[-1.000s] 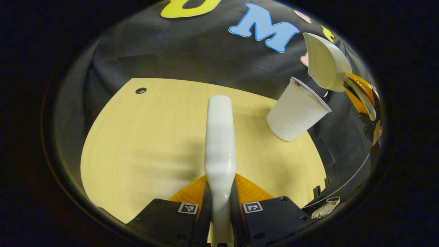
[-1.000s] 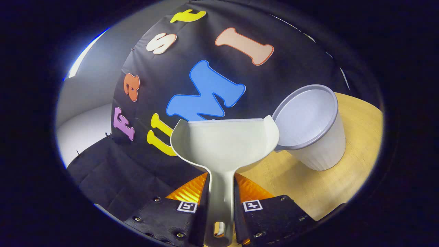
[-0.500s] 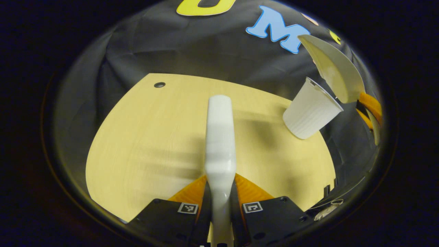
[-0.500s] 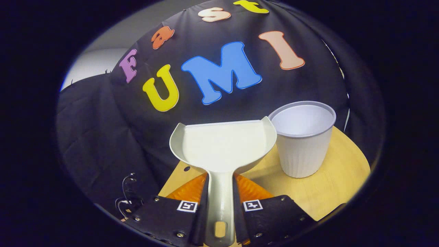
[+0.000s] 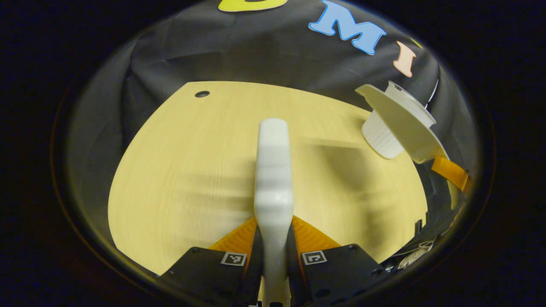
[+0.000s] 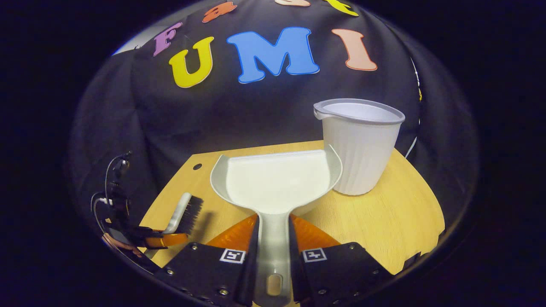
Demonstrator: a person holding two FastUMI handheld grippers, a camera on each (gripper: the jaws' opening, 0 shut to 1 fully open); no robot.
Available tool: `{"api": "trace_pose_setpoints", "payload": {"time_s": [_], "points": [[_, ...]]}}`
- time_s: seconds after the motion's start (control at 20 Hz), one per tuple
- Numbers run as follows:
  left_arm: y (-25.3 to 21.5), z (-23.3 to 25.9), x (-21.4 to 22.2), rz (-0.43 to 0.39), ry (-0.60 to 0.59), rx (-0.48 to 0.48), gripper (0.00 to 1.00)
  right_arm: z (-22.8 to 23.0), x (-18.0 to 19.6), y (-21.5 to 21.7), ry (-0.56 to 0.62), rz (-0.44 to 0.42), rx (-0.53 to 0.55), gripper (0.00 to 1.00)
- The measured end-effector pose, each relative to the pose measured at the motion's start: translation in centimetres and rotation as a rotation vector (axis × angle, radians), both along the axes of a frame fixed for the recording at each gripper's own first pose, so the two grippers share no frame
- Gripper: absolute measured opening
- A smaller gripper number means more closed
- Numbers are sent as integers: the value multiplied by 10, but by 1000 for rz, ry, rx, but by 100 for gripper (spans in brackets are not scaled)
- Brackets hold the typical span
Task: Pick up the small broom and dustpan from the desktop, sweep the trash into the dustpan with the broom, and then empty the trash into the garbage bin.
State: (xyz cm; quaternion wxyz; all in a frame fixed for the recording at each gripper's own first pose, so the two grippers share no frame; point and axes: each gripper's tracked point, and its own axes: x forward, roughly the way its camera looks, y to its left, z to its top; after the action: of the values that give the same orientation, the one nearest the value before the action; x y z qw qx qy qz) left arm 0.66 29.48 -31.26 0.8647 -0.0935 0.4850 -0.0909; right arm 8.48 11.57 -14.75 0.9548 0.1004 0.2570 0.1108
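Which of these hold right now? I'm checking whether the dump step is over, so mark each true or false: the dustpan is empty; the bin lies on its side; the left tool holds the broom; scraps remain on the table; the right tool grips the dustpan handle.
1. The pale plastic dustpan is empty. True.
2. The white ribbed plastic bin lies on its side. False: it stands upright on the light wooden table.
3. The left tool holds the small white-handled broom. True.
4. Scraps remain on the table. False: no scraps show on its visible surface.
5. The right tool grips the dustpan handle. True.
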Motion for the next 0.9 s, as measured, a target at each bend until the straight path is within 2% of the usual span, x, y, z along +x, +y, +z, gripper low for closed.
{"api": "trace_pose_setpoints", "payload": {"time_s": [0.45, 0.7, 0.9], "points": [[3, -31, -14, -26, 77, 32, 35, -83, -13, 12, 146, -97, -79, 34], [6, -28, -13, -33, 79, 77, 35, -103, -17, 9, 172, -120, -102, 34], [7, -29, -10, -29, 90, 117, 34, -114, -16, 7, 194, -122, -73, 34]]}}
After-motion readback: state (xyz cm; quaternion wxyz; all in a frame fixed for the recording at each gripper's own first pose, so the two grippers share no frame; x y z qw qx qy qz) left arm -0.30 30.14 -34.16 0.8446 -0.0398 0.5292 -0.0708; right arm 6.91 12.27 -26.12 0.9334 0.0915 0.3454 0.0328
